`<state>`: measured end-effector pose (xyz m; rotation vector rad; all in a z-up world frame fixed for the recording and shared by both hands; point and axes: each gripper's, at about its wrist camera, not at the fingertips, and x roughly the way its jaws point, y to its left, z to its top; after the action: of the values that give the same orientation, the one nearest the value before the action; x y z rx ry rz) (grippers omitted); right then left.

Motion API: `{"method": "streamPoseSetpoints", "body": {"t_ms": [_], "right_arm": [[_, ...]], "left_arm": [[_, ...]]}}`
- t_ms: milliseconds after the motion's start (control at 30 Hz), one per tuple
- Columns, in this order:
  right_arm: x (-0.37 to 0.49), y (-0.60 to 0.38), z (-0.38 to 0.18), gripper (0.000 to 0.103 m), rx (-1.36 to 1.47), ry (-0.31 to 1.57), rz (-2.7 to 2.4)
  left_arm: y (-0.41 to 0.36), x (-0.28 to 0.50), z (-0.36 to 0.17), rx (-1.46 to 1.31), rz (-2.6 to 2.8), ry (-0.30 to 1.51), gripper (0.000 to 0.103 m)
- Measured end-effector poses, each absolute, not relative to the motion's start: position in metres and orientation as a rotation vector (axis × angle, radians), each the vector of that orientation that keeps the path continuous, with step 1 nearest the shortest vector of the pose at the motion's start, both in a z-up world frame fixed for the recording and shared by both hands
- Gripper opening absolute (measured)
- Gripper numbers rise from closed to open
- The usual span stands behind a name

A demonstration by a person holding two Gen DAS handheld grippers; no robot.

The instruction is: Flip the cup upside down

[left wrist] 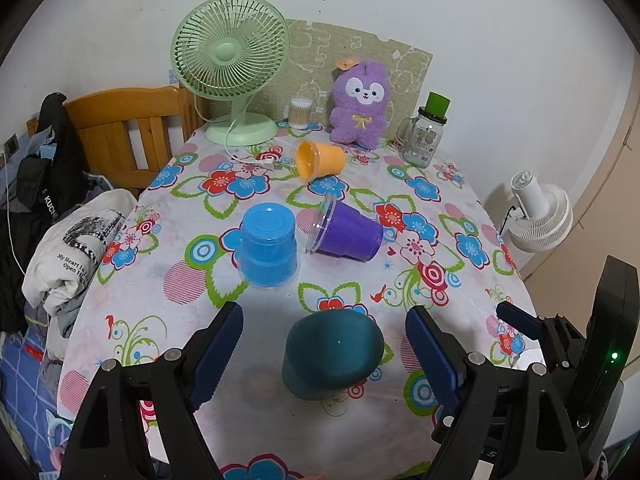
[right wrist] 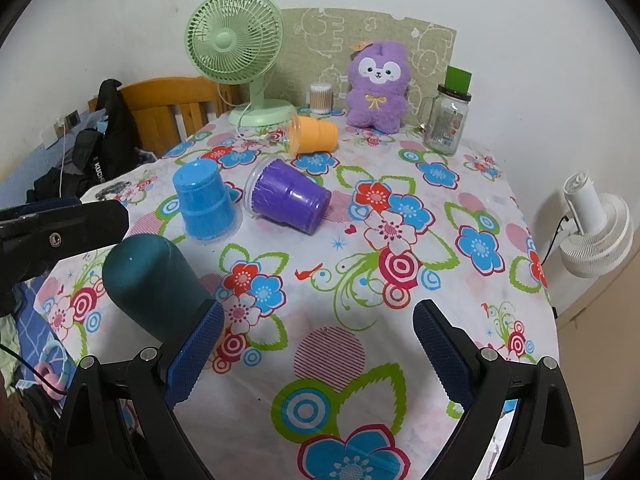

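Our left tongs (left wrist: 324,344) and right tongs (right wrist: 320,344) hang spread and empty over the flowered surface (right wrist: 400,360), where the teal cup (left wrist: 332,354) and blue cup (left wrist: 267,247) stand inverted while the purple cup (left wrist: 346,232) and orange cup (left wrist: 320,159) lie sideways, unflipped.

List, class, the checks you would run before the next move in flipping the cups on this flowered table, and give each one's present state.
1. Left tool open: ok.
2. Right tool open and holding nothing: ok.
3. Dark teal plastic cup base up between the left tool's fingers, not gripped: ok.
4. Blue plastic cup already upside down: ok.
5. Purple plastic cup upside down: not ok, it lies on its side.
6. Orange plastic cup upside down: not ok, on its side near the green desk fan.
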<state>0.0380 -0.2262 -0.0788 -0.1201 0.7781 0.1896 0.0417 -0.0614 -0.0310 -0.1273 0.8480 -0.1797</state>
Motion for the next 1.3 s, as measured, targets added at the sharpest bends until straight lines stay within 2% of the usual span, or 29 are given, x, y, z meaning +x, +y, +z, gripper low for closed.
{"method": "streamPoseSetpoints", "body": {"t_ms": [867, 1300], "right_arm": [[0.023, -0.215, -0.012, 0.097, -0.128, 0.605, 0.169], [0.023, -0.210, 0.007, 0.097, -0.128, 0.569, 0.118]], "left_arm": [[-0.036, 0.020, 0.001, -0.121, -0.092, 0.716, 0.087], [-0.022, 0.010, 0.020, -0.140, -0.051, 0.633, 0.091]]}}
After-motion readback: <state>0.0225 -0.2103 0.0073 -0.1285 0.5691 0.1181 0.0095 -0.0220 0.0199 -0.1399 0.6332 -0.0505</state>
